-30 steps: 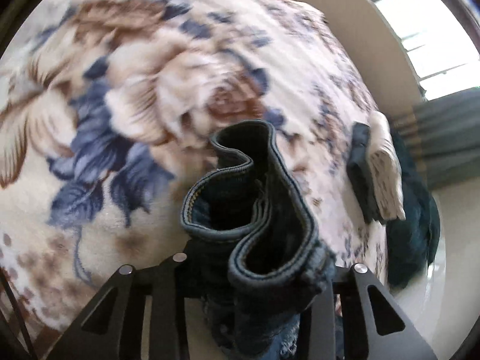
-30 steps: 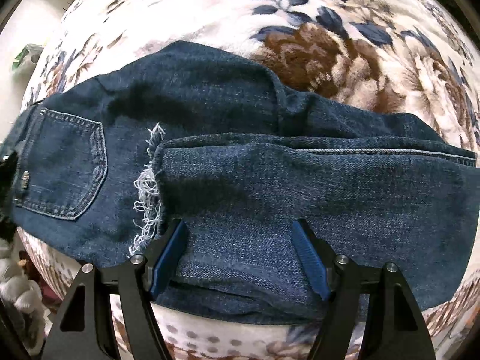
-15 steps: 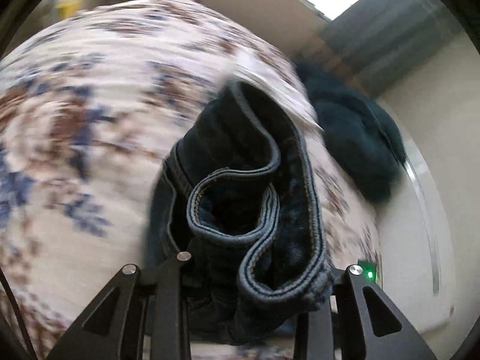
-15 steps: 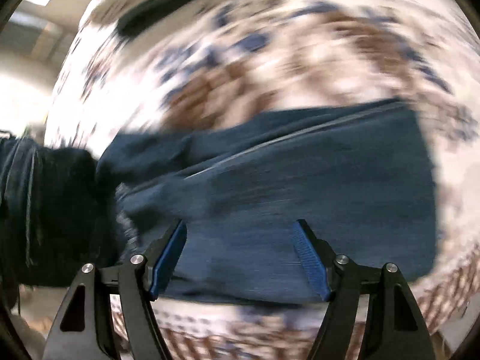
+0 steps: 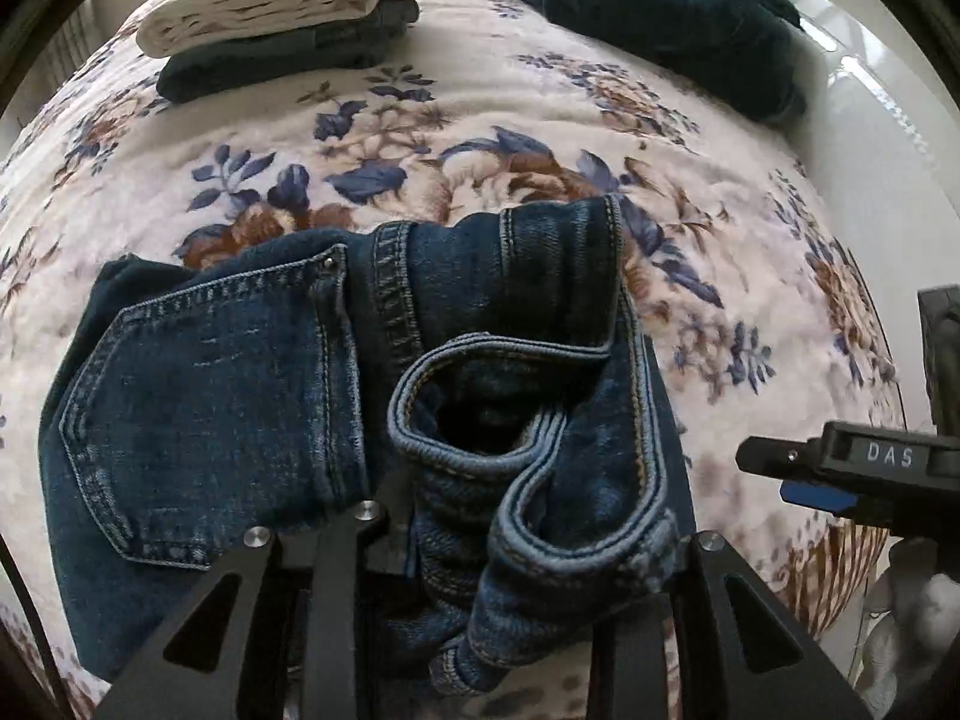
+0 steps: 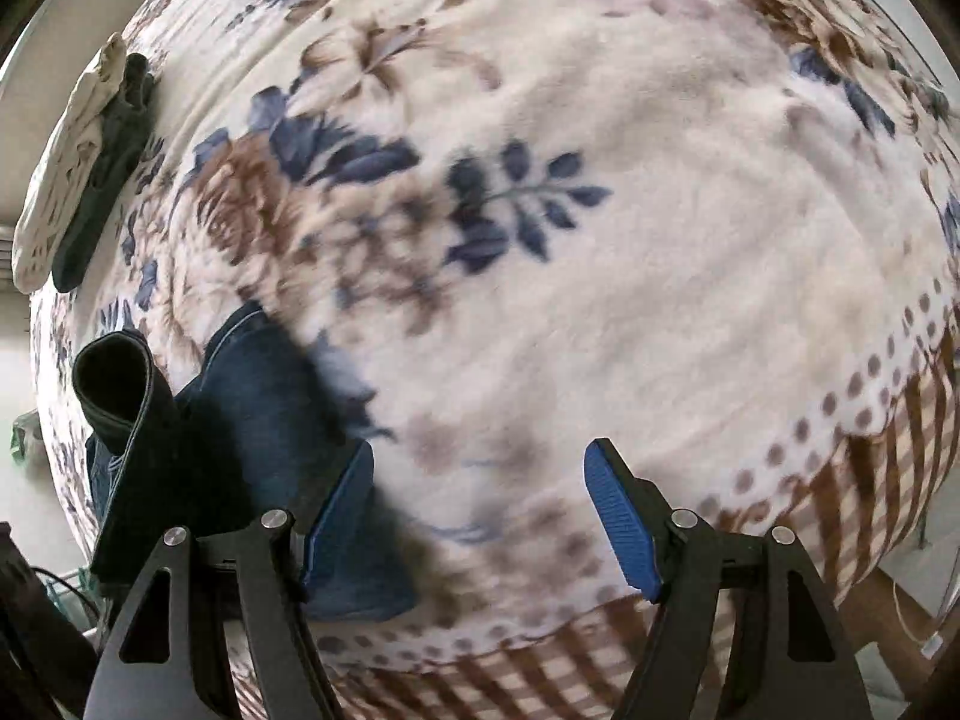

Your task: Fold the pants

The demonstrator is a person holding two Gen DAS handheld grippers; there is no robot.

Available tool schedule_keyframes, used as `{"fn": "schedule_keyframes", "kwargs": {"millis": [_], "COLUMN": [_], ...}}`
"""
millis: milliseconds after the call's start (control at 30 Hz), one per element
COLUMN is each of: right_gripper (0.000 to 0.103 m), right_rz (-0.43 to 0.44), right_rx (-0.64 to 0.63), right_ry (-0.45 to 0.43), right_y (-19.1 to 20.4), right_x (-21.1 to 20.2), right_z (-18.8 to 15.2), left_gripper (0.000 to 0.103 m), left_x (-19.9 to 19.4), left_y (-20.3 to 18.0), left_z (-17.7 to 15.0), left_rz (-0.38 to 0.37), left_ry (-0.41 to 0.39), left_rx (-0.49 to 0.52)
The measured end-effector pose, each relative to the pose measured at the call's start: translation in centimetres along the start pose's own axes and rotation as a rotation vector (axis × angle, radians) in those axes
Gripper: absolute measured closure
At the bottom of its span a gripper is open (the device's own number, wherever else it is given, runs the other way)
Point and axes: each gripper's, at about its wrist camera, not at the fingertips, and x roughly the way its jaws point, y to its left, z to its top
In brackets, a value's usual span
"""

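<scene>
- The jeans [image 5: 240,396] lie on the floral bed [image 5: 540,114]; in the left wrist view the back-pocket end spreads flat to the left, with the long axis running left to right.
- The left gripper [image 5: 528,534] points steeply down at the bed, its fingers clenched on the bunched hem cuffs [image 5: 516,420], which loop up between them over the seat of the jeans.
- Judgement: the leg ends are carried over the waist end, so the fold is partly made; the coming move is to lay the cuffs down on the pocket end, which sits just left of the fingers.
- The right gripper [image 6: 480,516] hangs with fingers released and wide, only bare blanket between them; the jeans lie off to its left, so the left hand is nearer.
- Folded clothes [image 5: 282,12] sit well apart at the bed's far edge.
</scene>
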Motion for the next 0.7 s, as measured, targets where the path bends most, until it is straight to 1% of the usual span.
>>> {"fn": "schedule_keyframes", "kwargs": {"millis": [67, 100, 133, 167, 200, 233, 267, 300, 333, 400, 467, 533, 567, 633, 700], "right_gripper": [0.027, 0.027, 0.027, 0.028, 0.027, 0.028, 0.028, 0.028, 0.028, 0.028, 0.028, 0.028, 0.028, 0.028, 0.027], "right_rz": [0.02, 0.042, 0.069, 0.118, 0.167, 0.202, 0.254, 0.306, 0.345, 0.438, 0.493, 0.528, 0.545, 0.618, 0.639], "right_rx": [-0.015, -0.025, -0.032, -0.045, -0.062, -0.075, -0.095, -0.117, -0.13, -0.153, -0.158, -0.163, -0.161, -0.142, -0.16], "right_ry": [0.011, 0.02, 0.026, 0.034, 0.04, 0.046, 0.056, 0.072, 0.088, 0.132, 0.172, 0.236, 0.259, 0.325, 0.389], "right_y": [-0.4, -0.3, 0.1, 0.7, 1.2, 1.9, 2.7, 3.5, 4.2, 6.0, 7.4, 8.6, 9.0, 9.8, 10.7], "right_x": [-0.1, -0.2, -0.3, -0.8, -1.2, -1.4, -1.7, -2.0, -2.1, -1.4, -0.2, 1.7, 2.3, 4.0, 5.7], "right_z": [0.7, 0.9, 0.9, 0.9, 1.0, 1.2, 1.2, 1.2, 1.1, 1.2, 0.9, 0.6, 0.4, -0.2, -1.3], "left_gripper": [0.075, 0.071, 0.064, 0.056, 0.033, 0.005, 0.002, 0.003, 0.003, 0.002, 0.002, 0.002, 0.002, 0.002, 0.002], "left_x": [-0.7, -1.4, -2.2, -3.1, -4.3, -4.8, -5.6, -6.7, -7.5, -9.4, -10.7, -11.3, -11.3, -10.9, -10.5], "left_y": [-0.3, -0.5, -0.3, -0.2, 0.2, 0.2, 0.7, 1.5, 2.2, 4.2, 6.5, 9.2, 10.5, 13.1, 15.2], "left_z": [0.4, 0.4, 0.7, 0.4, 0.1, -0.2, -0.3, -0.5, -0.5, -0.7, -0.8, -1.0, -1.2, -1.7, -2.5], "left_rz": [0.024, 0.027, 0.023, 0.011, -0.022, -0.045, -0.059, -0.064, -0.053, 0.001, 0.06, 0.119, 0.148, 0.188, 0.213], "left_ry": [0.018, 0.027, 0.033, 0.034, 0.036, 0.042, 0.037, 0.024, 0.017, -0.011, -0.038, -0.053, -0.055, -0.037, -0.031], "left_rx": [-0.006, -0.004, -0.014, -0.028, -0.057, -0.086, -0.124, -0.158, -0.181, -0.218, -0.262, -0.313, -0.337, -0.389, -0.443]}}
